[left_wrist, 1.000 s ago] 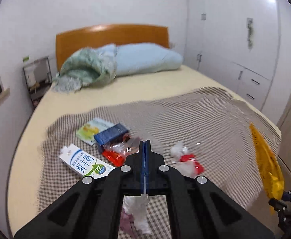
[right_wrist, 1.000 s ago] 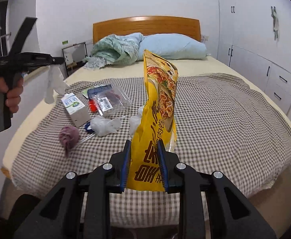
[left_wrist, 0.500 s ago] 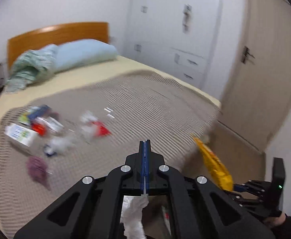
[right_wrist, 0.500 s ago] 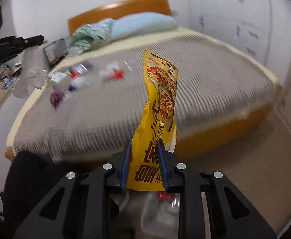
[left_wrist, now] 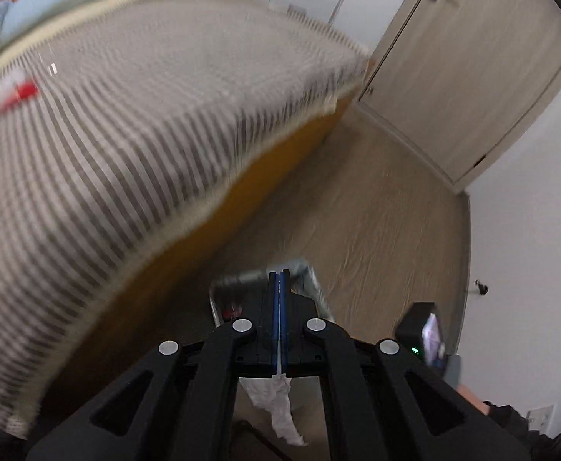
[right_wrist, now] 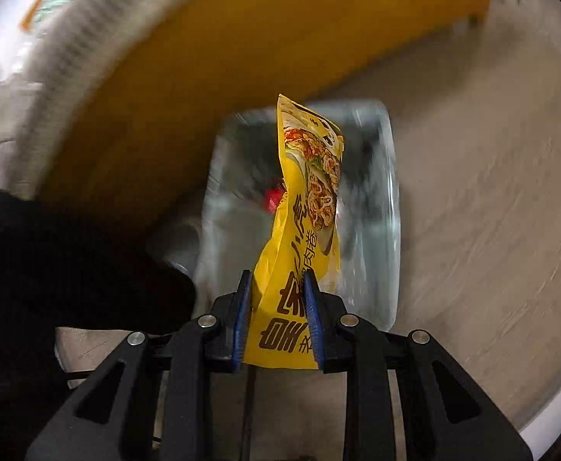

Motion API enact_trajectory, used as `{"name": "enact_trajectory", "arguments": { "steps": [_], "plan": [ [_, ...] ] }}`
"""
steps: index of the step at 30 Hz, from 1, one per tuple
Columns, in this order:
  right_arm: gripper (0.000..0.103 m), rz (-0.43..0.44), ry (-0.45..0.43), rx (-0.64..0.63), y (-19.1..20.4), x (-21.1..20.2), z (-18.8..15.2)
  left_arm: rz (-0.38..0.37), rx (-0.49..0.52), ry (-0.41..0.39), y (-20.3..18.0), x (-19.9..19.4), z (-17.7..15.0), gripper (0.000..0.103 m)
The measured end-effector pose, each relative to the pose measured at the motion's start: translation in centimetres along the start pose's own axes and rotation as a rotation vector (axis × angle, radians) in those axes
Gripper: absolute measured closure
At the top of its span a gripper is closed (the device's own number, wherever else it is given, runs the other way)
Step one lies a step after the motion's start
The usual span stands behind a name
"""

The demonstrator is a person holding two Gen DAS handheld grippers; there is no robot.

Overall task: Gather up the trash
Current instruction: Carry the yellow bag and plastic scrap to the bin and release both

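Pinched upright in right gripper (right_wrist: 276,288), creased yellow snack bag (right_wrist: 303,207), printed food photo

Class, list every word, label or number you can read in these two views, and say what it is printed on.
Yellow snack packet in the right gripper: large brown Chinese characters; only "小", "肉" and "卷" are sure, the others distorted.
Left wrist view: no readable text; everything is blurred.

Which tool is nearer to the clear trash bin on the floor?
Hard to rank. The right tool, holding the yellow snack bag, hangs above the clear trash bin; the left tool, pinching white tissue, is over it too.
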State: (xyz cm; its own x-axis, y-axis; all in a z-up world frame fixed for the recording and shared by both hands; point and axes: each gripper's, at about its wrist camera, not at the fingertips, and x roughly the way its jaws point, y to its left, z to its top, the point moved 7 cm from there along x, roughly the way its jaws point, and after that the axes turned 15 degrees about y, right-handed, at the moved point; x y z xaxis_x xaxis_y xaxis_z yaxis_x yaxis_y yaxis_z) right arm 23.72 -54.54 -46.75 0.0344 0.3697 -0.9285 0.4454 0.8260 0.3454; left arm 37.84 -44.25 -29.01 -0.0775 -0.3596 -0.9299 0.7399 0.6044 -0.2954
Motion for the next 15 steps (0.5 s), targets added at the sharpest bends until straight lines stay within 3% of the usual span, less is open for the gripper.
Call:
{"name": "enact_trajectory", "arguments": {
  "steps": [2,4,5,10,15],
  "plan": [
    [0.071,-0.001,0.021,0.047,-1.5,2.0,0.3,-0.003,-0.018,0.041,0.3,2.5,-0.1,0.103],
    [0.054,-0.039,0.087,0.105,-3.0,3.9,0.4,-0.016,-0.036,0.091,0.5,5.0,-0.3,0.103],
    [0.052,-0.057,0.086,0.122,-3.6,4.2,0.3,-0.018,-0.041,0.108,0.5,6.0,-0.4,0.103],
    [0.047,-0.137,0.029,0.123,-4.5,3.0,-0.9,-0.013,-0.046,0.211,0.3,10.6,-1.0,0.103],
    [0.044,-0.091,-0.028,0.165,-5.1,1.4,-2.5,-0.028,-0.048,0.278,-1.2,14.0,-0.8,0.103]
  ]
}}
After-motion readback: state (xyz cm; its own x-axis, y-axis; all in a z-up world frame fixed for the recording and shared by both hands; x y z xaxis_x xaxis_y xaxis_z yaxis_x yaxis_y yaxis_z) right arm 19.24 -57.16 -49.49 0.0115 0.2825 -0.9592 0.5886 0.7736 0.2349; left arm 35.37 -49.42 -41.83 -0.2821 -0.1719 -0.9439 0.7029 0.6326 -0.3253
